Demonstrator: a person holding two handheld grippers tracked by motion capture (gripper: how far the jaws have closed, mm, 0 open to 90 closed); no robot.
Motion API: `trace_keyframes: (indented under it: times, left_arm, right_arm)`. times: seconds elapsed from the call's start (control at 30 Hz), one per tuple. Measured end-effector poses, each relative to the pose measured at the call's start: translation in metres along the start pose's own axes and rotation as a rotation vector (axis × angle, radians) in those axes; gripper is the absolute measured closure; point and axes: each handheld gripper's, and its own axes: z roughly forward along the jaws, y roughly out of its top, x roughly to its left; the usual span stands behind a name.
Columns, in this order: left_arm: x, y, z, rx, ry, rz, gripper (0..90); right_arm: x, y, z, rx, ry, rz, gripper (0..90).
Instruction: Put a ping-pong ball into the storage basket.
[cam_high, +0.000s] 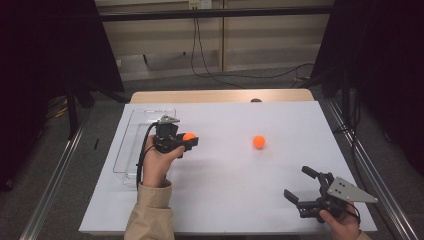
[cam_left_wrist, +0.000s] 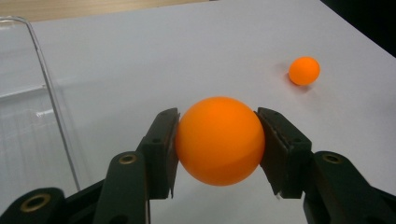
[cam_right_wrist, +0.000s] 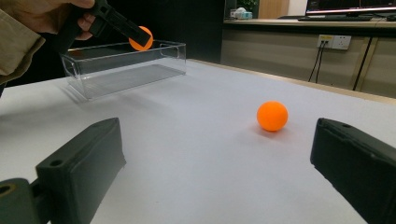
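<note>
My left gripper (cam_high: 189, 139) is shut on an orange ball (cam_high: 188, 136), held above the white table just right of a clear plastic box (cam_high: 131, 131). In the left gripper view the ball (cam_left_wrist: 218, 140) sits pinched between both pads (cam_left_wrist: 164, 149). A second orange ball (cam_high: 258, 141) rests on the table right of centre, also seen as a ball (cam_left_wrist: 304, 70) and a ball (cam_right_wrist: 272, 115). My right gripper (cam_high: 300, 184) stands open near the front right corner, nothing between its jaws, some way from that loose ball. In the right gripper view the held ball (cam_right_wrist: 141, 38) hangs over the box (cam_right_wrist: 123, 65).
The white table sheet (cam_high: 225, 190) ends on a wooden strip (cam_high: 220, 96) at the back. Metal rails run along both sides. Cables trail on the floor behind the table.
</note>
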Motion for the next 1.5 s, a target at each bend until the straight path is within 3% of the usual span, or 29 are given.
trace_keyframes:
  times: [1.5]
  left_arm:
    - [0.015,-0.003,-0.016,-0.024,0.061,-0.021,50.8]
  right_arm:
    - [0.0,0.0,0.0,-0.001,0.001,0.001,2.3]
